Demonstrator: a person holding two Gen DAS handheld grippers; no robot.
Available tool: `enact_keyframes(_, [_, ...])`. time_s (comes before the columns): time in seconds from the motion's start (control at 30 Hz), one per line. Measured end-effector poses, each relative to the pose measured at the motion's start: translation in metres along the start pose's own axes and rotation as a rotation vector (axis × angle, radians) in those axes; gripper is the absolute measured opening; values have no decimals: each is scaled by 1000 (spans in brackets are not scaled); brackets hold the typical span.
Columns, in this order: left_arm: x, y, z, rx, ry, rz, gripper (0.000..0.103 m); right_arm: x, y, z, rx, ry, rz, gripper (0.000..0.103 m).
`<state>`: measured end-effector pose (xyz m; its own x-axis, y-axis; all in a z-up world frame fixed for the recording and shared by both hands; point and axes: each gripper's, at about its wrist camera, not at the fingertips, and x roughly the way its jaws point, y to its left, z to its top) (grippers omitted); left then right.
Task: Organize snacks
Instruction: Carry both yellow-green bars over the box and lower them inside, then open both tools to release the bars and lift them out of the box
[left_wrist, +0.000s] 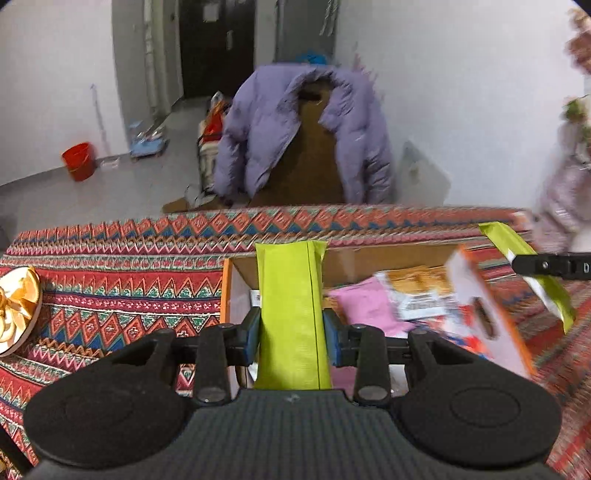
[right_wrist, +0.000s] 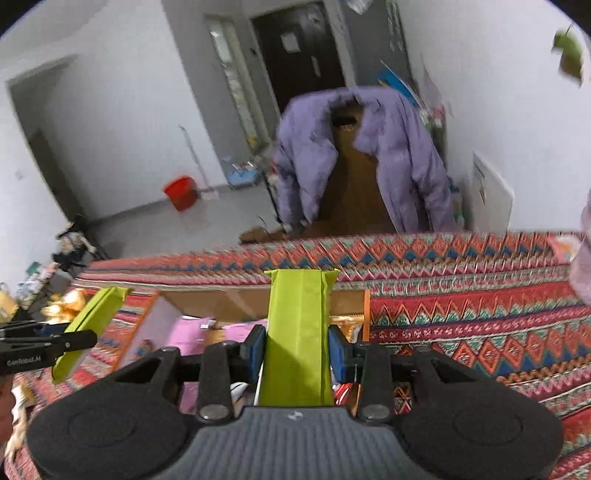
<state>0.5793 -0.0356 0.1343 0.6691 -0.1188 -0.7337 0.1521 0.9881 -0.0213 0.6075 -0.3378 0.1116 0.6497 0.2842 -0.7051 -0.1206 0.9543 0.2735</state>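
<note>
1. Gripping a lime-green snack packet (left_wrist: 291, 314), the left tool (left_wrist: 291, 332) has both blue pads pressed against the packet's sides; the packet stands centre frame in the left wrist view, its long axis running away from the camera along the fingers.
2. Over on the right, the right tool (right_wrist: 297, 354) is clenched the same way on a second lime-green packet (right_wrist: 299, 332), also centre frame and lengthwise along its fingers.
3. Each tool shows at the edge of the other's view, with its green packet sticking out, so the two sit side by side and near each other.
4. An open cardboard box (left_wrist: 236, 280) with orange edging lies on the patterned desk (left_wrist: 110, 295) just beyond and beneath both tools; a pink pouch (left_wrist: 362, 306) and other wrappers already lie inside.
5. What the next move seems to turn on: the box opening lies straight ahead and below both packets, and neither tool looks clearly nearer. Each packet's far end points toward the box's back wall, so it would likely go in lengthwise.
6. Motion blur smears the right-hand side of the left view, so details there are unclear.
</note>
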Motion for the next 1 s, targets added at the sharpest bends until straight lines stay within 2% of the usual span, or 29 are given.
enact_keyframes(0.13, [56,-6,3,-49,97,11,35,59,4,-10,-10,82,-88,35])
enact_keyframes(0.23, [83,-19,-3,-59,129,7,35,88,11,-18,-51,132,-146,35])
enact_keyframes(0.37, [103,-39,-15,-33,154,-2,35,105,17,-26,-97,171,-185,35])
enact_keyframes(0.43, [106,-43,-17,-22,141,15,38,107,16,-28,-96,174,-192,37])
enact_keyframes(0.5, [107,-45,-16,-16,145,1,48,106,17,-27,-91,175,-192,39])
enact_keyframes(0.63, [98,-53,-14,5,150,-16,50,100,22,-23,-83,170,-177,47])
enact_keyframes(0.77, [68,-53,-11,22,111,-28,64,78,29,-18,-93,148,-166,47])
enact_keyframes(1.0, [0,-51,-6,47,48,-28,74,8,45,-8,-120,78,-151,55])
